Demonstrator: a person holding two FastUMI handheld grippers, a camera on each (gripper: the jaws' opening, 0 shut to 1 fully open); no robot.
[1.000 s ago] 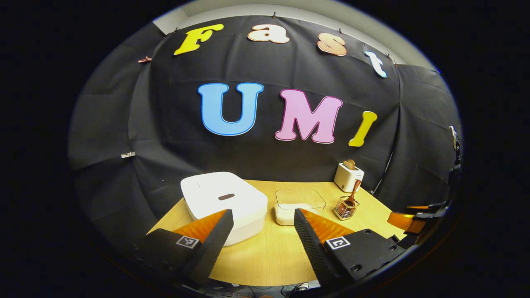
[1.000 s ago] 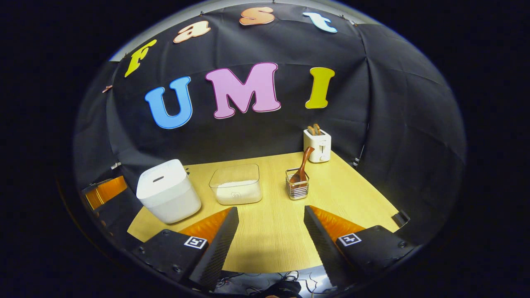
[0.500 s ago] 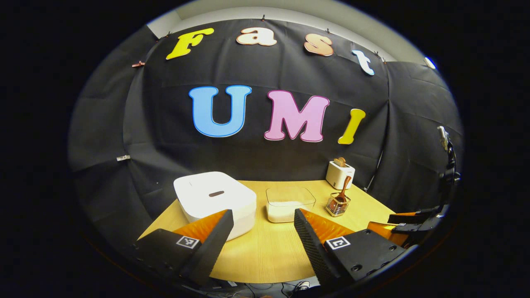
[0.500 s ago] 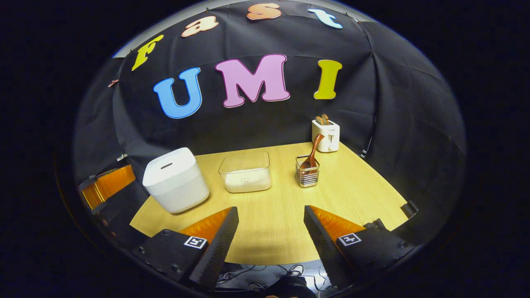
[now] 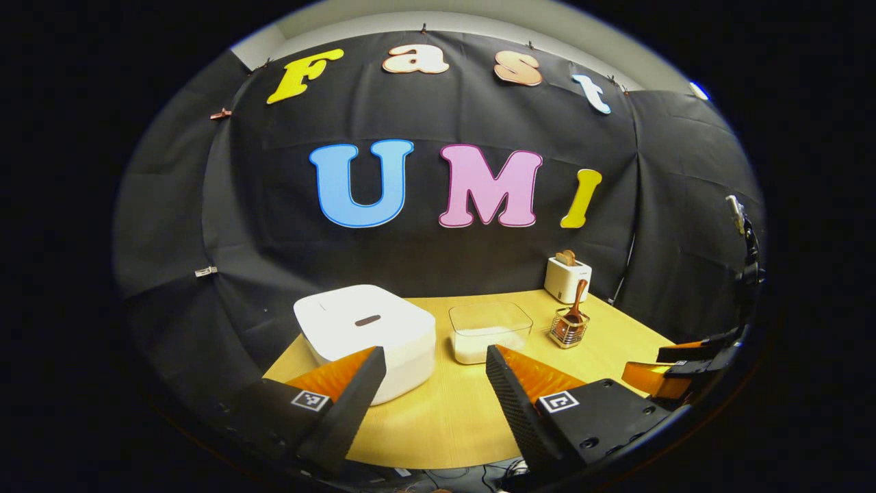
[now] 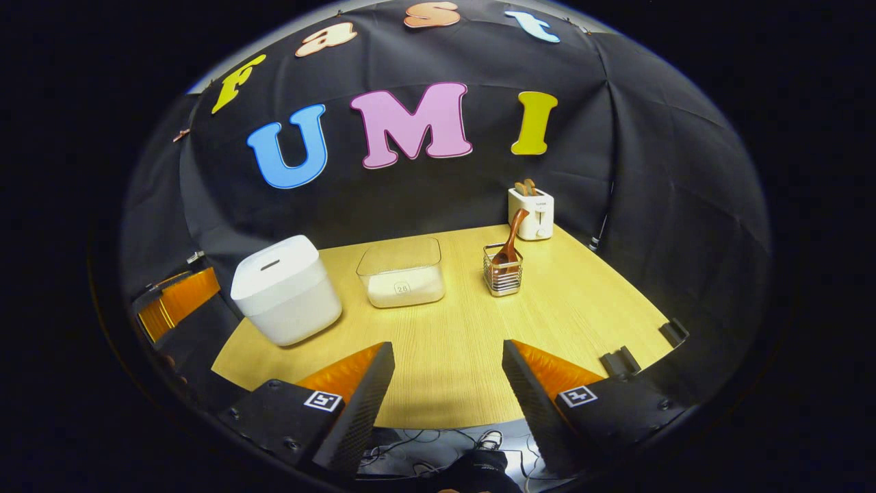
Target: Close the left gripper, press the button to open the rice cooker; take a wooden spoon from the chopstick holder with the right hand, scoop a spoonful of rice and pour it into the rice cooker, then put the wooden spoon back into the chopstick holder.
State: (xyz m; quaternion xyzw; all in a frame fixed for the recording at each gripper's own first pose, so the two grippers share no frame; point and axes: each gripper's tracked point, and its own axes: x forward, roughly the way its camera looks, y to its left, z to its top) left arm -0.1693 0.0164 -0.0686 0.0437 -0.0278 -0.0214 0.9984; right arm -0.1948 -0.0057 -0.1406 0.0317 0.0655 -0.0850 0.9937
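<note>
1. Left gripper (image 5: 436,356): fingers spread apart, nothing between them, held above the near edge of the wooden table (image 5: 445,418).
2. Right gripper (image 6: 448,352): fingers also spread, holding nothing, over the table's near edge. It also shows at the right edge of the left gripper view.
3. Rice cooker (image 5: 369,335): white, lid down, dark slot-like button (image 5: 367,320) on top. Sits on the table's left side, just beyond the left gripper's left finger, not touching as far as I can tell.
4. Clear container (image 6: 402,272) with rice in the bottom: middle of the table, between cooker and chopstick holder, apart from both.
5. Chopstick holder (image 6: 502,274): wire basket, right of the container. Wooden spoon (image 6: 510,243) stands in it, handle tilted up and to the right.
6. White toaster (image 6: 532,212) with bread slices in its slots: back right corner, behind the holder, near the black cloth wall.
7. Open tabletop lies between the right gripper and the holder; nothing stands between them.
8. Two small dark brackets (image 6: 619,361) on the table's right edge.
9. Cables and a shoe (image 6: 487,438) on the floor below the near table edge.
</note>
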